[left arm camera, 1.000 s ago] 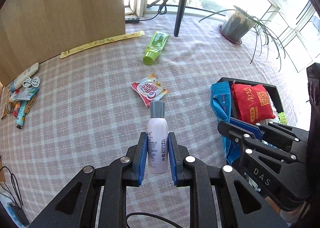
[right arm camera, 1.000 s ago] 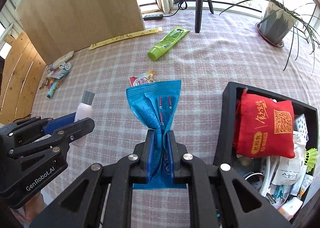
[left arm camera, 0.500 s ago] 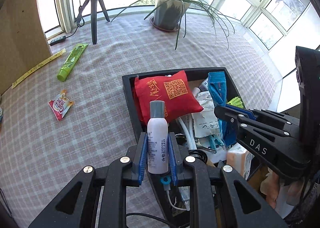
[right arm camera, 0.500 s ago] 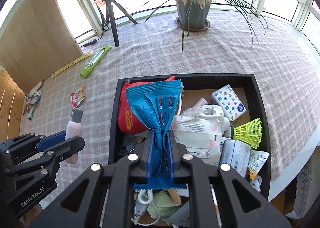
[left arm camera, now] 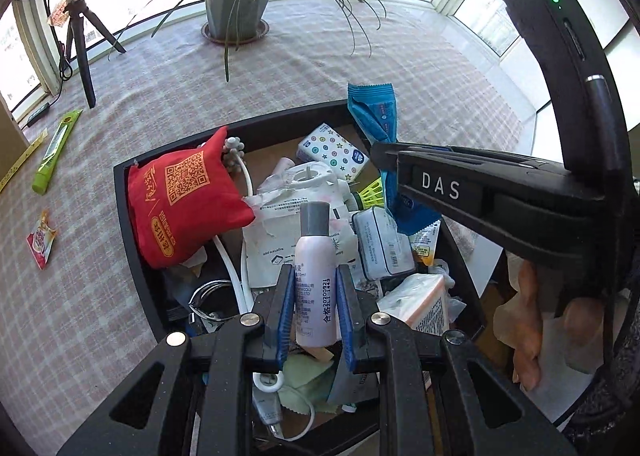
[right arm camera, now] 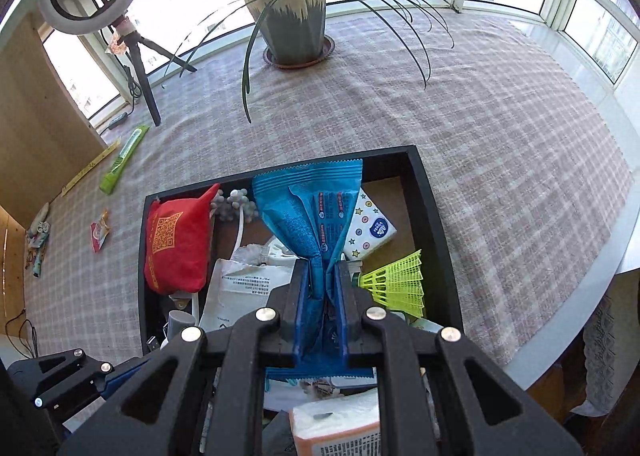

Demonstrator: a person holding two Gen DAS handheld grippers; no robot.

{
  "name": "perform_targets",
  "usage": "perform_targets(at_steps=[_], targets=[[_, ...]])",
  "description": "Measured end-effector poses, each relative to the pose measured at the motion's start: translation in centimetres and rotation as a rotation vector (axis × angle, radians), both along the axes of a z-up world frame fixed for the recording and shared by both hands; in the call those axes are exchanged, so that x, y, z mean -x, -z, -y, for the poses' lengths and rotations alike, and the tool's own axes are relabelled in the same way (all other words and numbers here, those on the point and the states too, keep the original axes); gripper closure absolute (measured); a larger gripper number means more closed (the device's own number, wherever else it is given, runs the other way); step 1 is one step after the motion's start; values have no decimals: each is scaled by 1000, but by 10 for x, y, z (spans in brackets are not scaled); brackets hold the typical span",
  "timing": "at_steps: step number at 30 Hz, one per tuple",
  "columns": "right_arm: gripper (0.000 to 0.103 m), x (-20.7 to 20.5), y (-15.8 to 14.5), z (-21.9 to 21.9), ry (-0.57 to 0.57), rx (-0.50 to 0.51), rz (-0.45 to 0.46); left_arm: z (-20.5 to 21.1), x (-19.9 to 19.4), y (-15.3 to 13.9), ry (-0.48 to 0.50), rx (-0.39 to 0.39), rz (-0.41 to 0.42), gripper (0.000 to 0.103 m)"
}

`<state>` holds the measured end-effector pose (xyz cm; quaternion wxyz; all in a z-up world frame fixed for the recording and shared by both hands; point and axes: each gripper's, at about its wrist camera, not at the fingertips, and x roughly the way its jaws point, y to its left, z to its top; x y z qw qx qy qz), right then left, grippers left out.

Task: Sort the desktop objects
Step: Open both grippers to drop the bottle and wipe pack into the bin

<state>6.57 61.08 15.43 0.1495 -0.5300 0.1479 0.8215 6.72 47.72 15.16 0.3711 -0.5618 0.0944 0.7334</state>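
Note:
My left gripper is shut on a pale spray bottle with a grey cap, held upright above the black tray. My right gripper is shut on a blue snack packet, pinched at its middle and hanging over the same black tray. In the left wrist view the right gripper reaches in from the right with the blue snack packet. The tray holds a red pouch, a tissue pack, a yellow-green shuttlecock and several other items.
A potted plant stands beyond the tray, a ring light on a tripod at the far left. A green tube, a yellow strip and a red-and-white sachet lie on the checked cloth. The table edge runs close on the right.
Both grippers have swung from the open cloth to above the black tray, each keeping its hold. The tray now fills the lower middle of both views.

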Motion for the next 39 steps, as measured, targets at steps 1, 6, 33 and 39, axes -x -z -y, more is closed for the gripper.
perform_targets(at_steps=[1, 6, 33, 39], targets=[[89, 1, 0, -2, -4, 3, -2, -2, 0, 0, 5, -16, 8, 83], [51, 4, -2, -12, 10, 20, -14, -2, 3, 1, -17, -21, 7, 46], [51, 50, -15, 89, -141, 90, -28, 128, 57, -3, -194, 42, -36, 47], [51, 74, -19, 145, -213, 96, -25, 199, 85, 1, -302, 61, -39, 48]])
